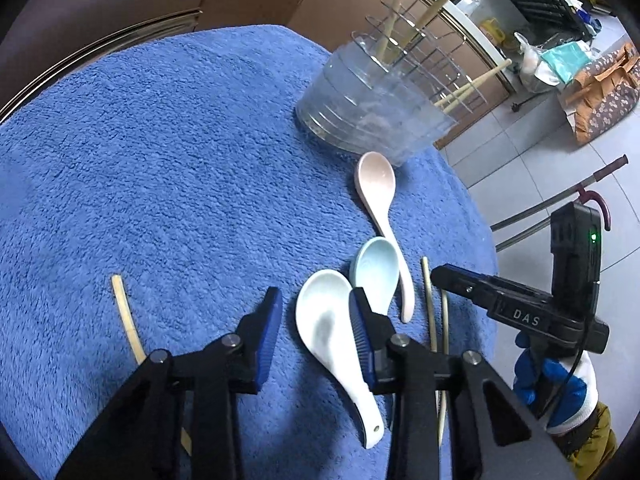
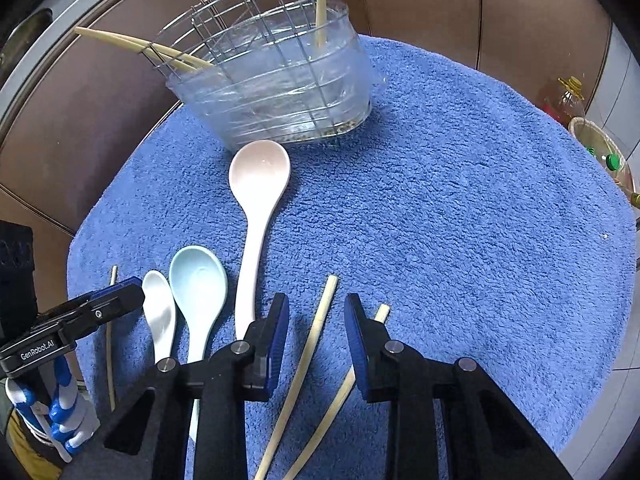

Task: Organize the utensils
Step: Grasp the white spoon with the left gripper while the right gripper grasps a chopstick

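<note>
Three spoons lie on a blue towel [image 1: 160, 160]: a white spoon [image 1: 332, 344], a light blue spoon [image 1: 378, 272] and a long pink spoon [image 1: 380, 208]. They also show in the right wrist view: white [image 2: 160, 316], blue [image 2: 199, 296], pink [image 2: 256, 208]. My left gripper [image 1: 316, 320] is open over the white spoon's bowl, its right finger against it. My right gripper [image 2: 316, 320] is open above two chopsticks [image 2: 316, 344]. One chopstick [image 1: 126, 316] lies at the left. A wire utensil rack in a clear tub [image 2: 280, 80] holds several chopsticks.
The rack also shows in the left wrist view [image 1: 372, 112] at the towel's far edge. The right gripper's body [image 1: 520, 312] is at the towel's right edge. The floor beyond holds bags and clutter [image 1: 560, 64]. Bottles [image 2: 568, 100] stand at the right.
</note>
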Motion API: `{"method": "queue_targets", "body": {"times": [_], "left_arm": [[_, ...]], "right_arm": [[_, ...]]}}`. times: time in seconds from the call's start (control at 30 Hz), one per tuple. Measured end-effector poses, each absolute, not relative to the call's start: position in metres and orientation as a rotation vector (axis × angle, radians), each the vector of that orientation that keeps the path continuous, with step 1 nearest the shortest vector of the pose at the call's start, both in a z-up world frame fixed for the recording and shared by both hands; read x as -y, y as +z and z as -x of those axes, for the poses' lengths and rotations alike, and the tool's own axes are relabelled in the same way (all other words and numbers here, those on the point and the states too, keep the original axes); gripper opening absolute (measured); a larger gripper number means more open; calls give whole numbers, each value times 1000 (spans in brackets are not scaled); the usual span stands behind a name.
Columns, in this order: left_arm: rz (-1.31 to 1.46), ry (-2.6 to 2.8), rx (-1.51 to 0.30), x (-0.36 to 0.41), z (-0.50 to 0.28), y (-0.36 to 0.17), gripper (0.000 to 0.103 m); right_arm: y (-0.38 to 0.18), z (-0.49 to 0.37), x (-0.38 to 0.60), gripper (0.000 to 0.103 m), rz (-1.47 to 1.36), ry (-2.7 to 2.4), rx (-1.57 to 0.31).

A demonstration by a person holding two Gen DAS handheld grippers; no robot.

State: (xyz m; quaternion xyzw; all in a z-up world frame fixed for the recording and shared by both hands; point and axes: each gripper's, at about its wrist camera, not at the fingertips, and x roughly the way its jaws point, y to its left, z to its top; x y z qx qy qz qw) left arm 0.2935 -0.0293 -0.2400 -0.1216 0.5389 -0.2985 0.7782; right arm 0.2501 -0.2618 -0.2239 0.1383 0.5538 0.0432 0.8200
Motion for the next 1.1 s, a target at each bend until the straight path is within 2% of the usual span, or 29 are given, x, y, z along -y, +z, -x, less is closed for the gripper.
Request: {"method": "queue_targets", "body": {"times": [0.3,0.53,0.7,0.93,1.1], "left_arm": [[236,-666,-1179,35,-300,-248,27],[191,-644,-1192,43,-302,-254,16],[159,-637,-1200,50,-304,-254,15],[86,-622,-1197,65,-311,-250,8],[8,-624,-1175,79,-312,-243,7]], "right_arm": [[-231,-263,257,24,-280,89,-1209],[-241,-278,245,23,-260,74,-1231],[-243,-281,241,22,-258,74,-1237],[-245,-277,240,11,-263,66,-1237],[-245,-274,236,9,-270,72,-1238]]}}
